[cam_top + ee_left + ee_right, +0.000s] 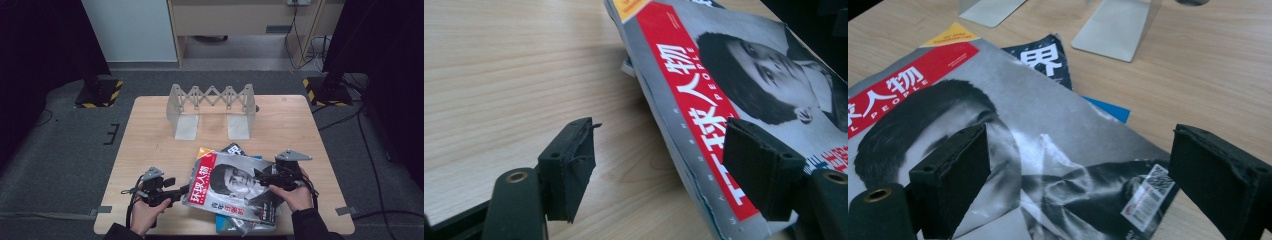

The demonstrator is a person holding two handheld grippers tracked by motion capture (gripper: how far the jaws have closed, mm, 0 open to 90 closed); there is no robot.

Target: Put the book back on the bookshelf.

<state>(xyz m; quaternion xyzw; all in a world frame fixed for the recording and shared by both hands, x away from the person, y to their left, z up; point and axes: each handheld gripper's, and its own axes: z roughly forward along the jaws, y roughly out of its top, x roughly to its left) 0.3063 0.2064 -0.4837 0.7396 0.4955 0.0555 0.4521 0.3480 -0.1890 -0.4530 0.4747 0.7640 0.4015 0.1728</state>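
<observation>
The top magazine [235,187] lies on a stack at the table's [150,130] near edge, its spine between the left gripper's [186,190] open fingers [569,167], while the right gripper [257,176] hovers open-fingered over its cover.

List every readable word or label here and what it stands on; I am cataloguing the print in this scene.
"环球人物" on the red band of the grey portrait magazine.
"PEOPLE" on the same band.
"界" on the dark magazine underneath.
Yellow corner tag: too small to read.
Barcode sticker: too blurred to read.
</observation>
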